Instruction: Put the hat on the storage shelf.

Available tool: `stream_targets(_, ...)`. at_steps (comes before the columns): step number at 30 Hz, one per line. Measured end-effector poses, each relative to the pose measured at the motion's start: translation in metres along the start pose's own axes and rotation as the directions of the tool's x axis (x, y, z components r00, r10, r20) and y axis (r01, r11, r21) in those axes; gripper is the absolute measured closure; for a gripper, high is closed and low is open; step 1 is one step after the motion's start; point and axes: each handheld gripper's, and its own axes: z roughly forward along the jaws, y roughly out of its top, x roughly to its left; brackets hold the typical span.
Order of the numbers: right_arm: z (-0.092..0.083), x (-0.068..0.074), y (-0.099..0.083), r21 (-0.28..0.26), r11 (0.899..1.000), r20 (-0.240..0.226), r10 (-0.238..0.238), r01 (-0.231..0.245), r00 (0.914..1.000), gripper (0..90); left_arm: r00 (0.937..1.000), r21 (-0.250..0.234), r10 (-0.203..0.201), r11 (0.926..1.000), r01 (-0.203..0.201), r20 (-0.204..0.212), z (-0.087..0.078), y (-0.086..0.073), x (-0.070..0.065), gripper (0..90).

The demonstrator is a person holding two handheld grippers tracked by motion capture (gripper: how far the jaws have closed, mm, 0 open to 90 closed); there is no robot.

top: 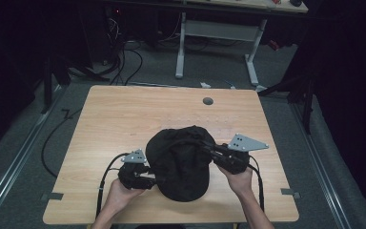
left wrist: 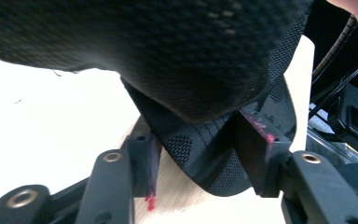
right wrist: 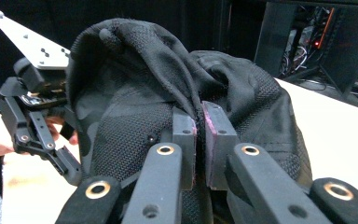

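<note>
Mesh fabric, black and finely woven, makes up the one cap (top: 181, 162) lying crumpled and dome-shaped near the front edge of the pale wooden table (top: 124, 114), between two black grippers. At its left side the left gripper (left wrist: 198, 154) stands half open, its jaws straddling the cap's stiff curved rim without pinching it. On the right, the right gripper (right wrist: 199, 140) has its jaws squeezed tight on a raised fold of the soft crown.

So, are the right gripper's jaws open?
No, the right gripper has its jaws shut on a fold of the cap.
</note>
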Motion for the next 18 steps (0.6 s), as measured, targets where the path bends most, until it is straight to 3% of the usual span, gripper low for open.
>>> stream_targets(10,0.0008,-0.002,-0.0004,0.002,1.0,0.028,-0.002,0.002,0.9996,84.0,0.9988,-0.009,0.004,1.0,-0.003,0.049,-0.0056,0.0006,-0.0018,70.1)
stream_targets(18,-0.0003,-0.0059,-0.0002,-0.016,1.0,0.04,0.017,-0.016,0.9991,80.4,0.9916,-0.021,0.026,0.9995,-0.023,0.126,-0.0096,0.0046,-0.0079,83.2)
